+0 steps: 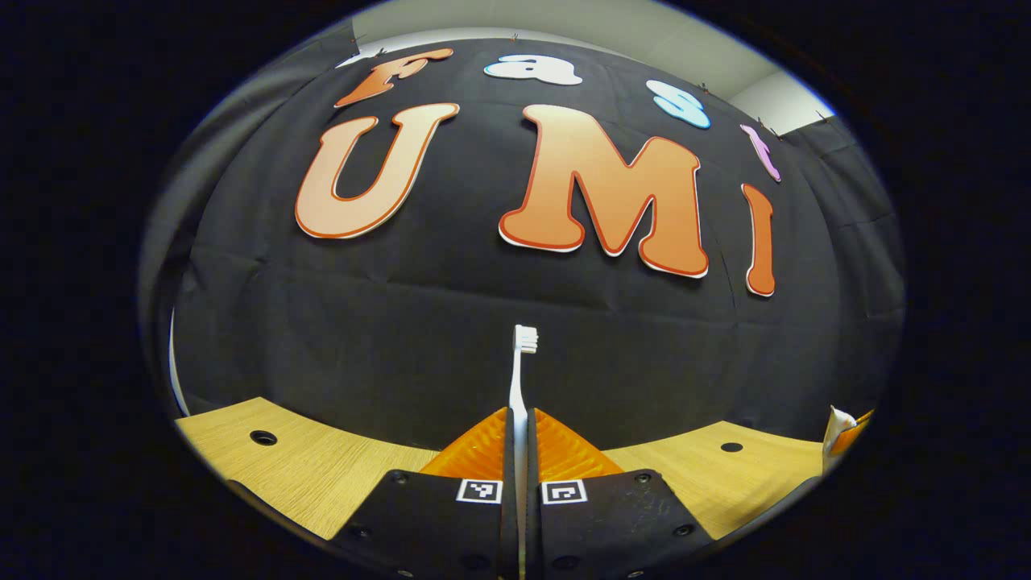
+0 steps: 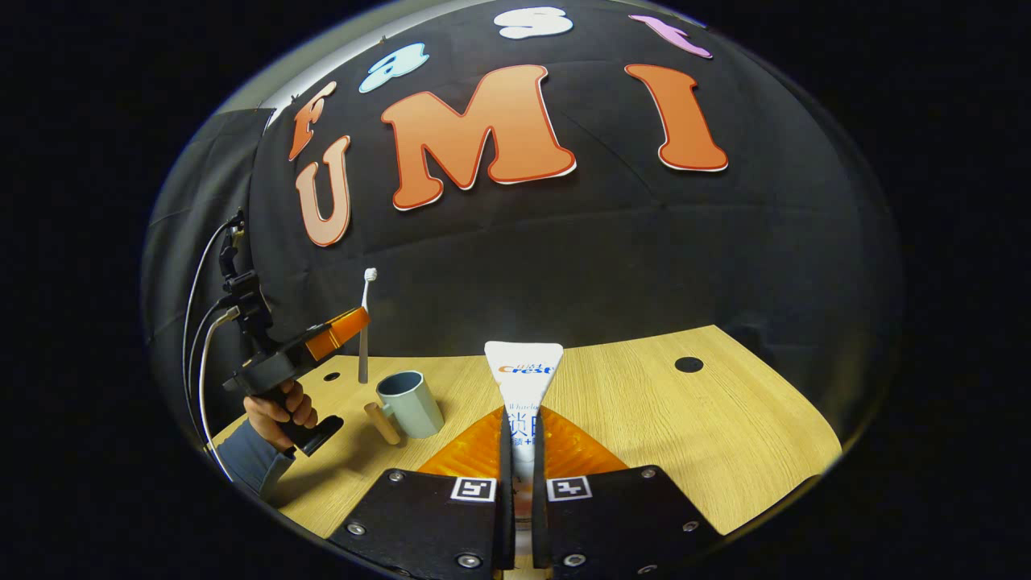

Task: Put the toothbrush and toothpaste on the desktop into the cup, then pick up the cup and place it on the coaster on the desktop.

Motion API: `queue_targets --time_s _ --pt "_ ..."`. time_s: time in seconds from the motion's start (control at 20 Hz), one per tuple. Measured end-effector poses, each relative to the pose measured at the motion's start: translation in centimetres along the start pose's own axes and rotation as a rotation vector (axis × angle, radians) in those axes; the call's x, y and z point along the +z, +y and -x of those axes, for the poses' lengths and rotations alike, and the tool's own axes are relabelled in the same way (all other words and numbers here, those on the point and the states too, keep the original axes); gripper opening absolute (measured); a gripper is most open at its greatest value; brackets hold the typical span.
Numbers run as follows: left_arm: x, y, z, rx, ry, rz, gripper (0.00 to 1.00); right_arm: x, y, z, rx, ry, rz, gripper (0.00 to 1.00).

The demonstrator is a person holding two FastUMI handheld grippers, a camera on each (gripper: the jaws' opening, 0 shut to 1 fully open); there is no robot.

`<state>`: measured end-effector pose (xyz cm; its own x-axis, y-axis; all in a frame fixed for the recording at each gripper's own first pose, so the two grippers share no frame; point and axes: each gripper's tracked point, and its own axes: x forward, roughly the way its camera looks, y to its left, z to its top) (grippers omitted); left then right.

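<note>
1. Left gripper [image 1: 520, 439]: both fingers pressed together on the handle of a slim white plastic toothbrush [image 1: 519, 379], which stands upright between them, bristle head at the top, raised in front of the black cloth wall [image 1: 403, 338]
2. Right gripper [image 2: 520, 435]: both fingers clamped on a white toothpaste tube [image 2: 523, 379]; the flat crimped end fans out beyond the fingertips, and the tube body runs back between them
3. Right gripper view, left side: the left gripper is seen from outside, held by a hand [image 2: 278, 407] in a grey sleeve [image 2: 246, 459], cables trailing from its rear. The toothbrush hangs upright in it, its lower end above the desktop and just behind and left of the cup
4. Same view: a pale grey-blue cylindrical cup [image 2: 411, 403] with a light wooden peg handle [image 2: 381, 423] stands on the desktop, open top up, between the two grippers, nearer the left one. Toothbrush and toothpaste are both outside the cup
5. Left gripper view, far right edge: a small part of the toothpaste tube's white end and the right gripper's fingers; their closure cannot be judged from here
6. Surface: light wood-grain desktop [image 2: 685, 435] with round dark holes [image 2: 689, 364]
7. Room: black cloth wall behind the desktop; a pale ceiling [image 1: 644, 32] above it
</note>
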<state>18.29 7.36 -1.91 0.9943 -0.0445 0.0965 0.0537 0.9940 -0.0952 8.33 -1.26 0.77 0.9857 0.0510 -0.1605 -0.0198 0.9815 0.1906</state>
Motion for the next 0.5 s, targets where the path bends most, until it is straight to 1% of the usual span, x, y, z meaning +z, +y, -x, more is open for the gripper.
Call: queue_targets --time_s 0.1,0.15,0.2,0.45,0.5 --pt "-0.1 -0.2 -0.7 -0.018 -0.002 0.006 0.04 0.2 0.2 -0.2 -0.001 -0.003 0.013 0.09" --pt "-0.4 -0.2 -0.9 -0.026 0.000 0.010 0.00 0.4 0.2 -0.2 0.001 -0.007 0.021 0.09" --pt "-0.9 -0.2 -1.2 -0.036 0.008 0.011 0.04 0.6 0.4 -0.2 0.003 -0.014 0.026 0.09" --pt "-4.3 -0.6 -2.7 -0.087 0.069 0.027 0.04 2.3 2.6 -0.9 0.056 -0.087 0.030 0.08" --pt "-5.1 -0.4 -2.8 -0.087 0.083 0.032 0.03 2.5 3.0 -1.1 0.065 -0.096 0.033 0.08"
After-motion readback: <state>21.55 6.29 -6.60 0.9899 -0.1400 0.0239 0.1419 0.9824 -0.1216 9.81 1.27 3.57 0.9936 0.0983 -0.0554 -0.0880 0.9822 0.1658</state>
